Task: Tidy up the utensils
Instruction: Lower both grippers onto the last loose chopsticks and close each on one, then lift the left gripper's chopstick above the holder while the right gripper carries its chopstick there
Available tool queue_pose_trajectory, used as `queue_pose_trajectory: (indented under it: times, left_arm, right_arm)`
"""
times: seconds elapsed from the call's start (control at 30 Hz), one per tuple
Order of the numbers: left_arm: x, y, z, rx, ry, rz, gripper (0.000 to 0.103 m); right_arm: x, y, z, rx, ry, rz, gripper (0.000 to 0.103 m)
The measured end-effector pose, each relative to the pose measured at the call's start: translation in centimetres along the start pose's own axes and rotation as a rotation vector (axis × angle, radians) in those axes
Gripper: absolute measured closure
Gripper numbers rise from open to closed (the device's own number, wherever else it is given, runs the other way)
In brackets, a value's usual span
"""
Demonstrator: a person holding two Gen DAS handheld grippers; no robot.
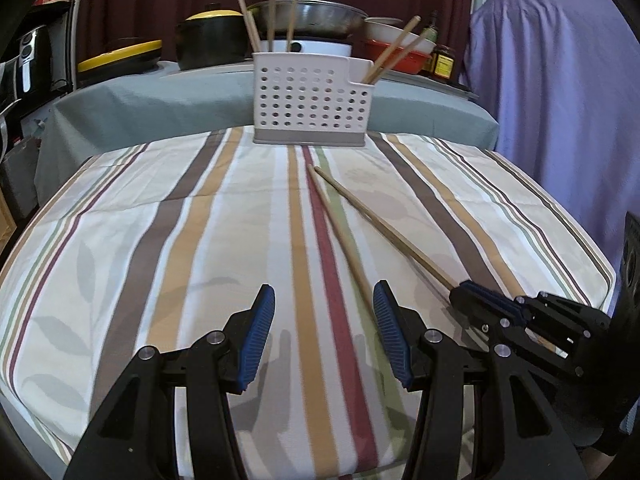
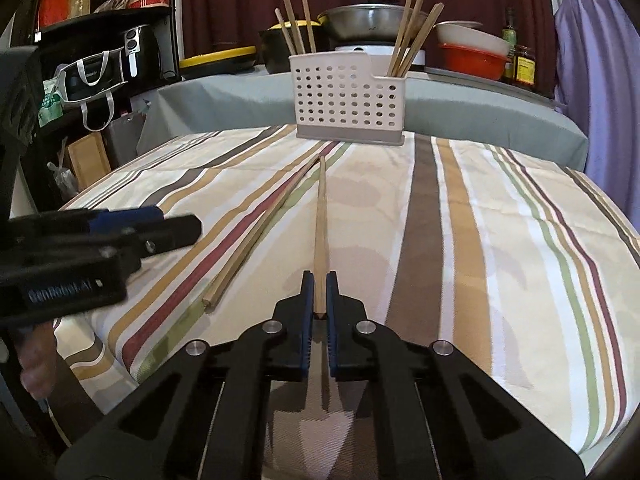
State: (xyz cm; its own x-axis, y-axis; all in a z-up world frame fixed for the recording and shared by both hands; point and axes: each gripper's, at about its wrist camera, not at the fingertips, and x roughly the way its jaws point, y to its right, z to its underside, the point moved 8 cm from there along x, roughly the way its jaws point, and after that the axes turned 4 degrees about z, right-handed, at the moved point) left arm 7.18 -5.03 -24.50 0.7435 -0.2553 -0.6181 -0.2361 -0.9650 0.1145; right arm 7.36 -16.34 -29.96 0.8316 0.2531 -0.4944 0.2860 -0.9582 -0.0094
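A white perforated utensil holder (image 1: 310, 98) (image 2: 349, 98) stands at the far edge of the striped cloth, with wooden chopsticks (image 1: 272, 20) (image 2: 412, 32) upright in both compartments. Two more chopsticks lie on the cloth. My right gripper (image 2: 319, 280) (image 1: 464, 292) is shut on the near end of one chopstick (image 2: 321, 216) (image 1: 384, 226). The other chopstick (image 1: 340, 236) (image 2: 264, 232) lies loose beside it. My left gripper (image 1: 324, 300) (image 2: 184, 224) is open and empty, with the loose chopstick's near end just by its right finger.
Striped tablecloth (image 1: 180, 240) covers the table. Behind it a grey-covered counter (image 1: 160, 96) holds pots, a steel wok (image 1: 308, 16), bowls (image 2: 472, 46) and jars. A shelf with appliances (image 2: 100, 60) stands on the left. A purple cloth (image 1: 560, 100) hangs on the right.
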Motion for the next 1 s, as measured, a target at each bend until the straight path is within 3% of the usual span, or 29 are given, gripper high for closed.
queue_pose_trajectory:
  times: [0.27, 0.37, 0.53, 0.9, 1.0]
  left_arm:
    - [1.2, 2.4, 0.9, 0.040, -0.017, 0.017, 0.052]
    - [1.8, 2.8, 1.5, 0.047, -0.035, 0.014, 0.065]
    - [2.0, 3.2, 2.0, 0.060, -0.045, 0.004, 0.078]
    - [1.8, 3.3, 2.3, 0.059, -0.047, -0.011, 0.079]
    - [1.7, 3.1, 2.4, 0.050, -0.046, -0.013, 0.086]
  right_arm:
    - [-1.0, 1.7, -0.4, 0.031, 0.027, 0.026, 0.097]
    - [-1.3, 2.0, -0.5, 0.038, 0.032, 0.028, 0.097]
    - [-1.4, 2.3, -0.6, 0.049, 0.040, 0.026, 0.097]
    - [-1.6, 2.3, -0.7, 0.057, 0.050, 0.023, 0.097]
    - [-1.7, 2.3, -0.7, 0.058, 0.053, 0.024, 0.097]
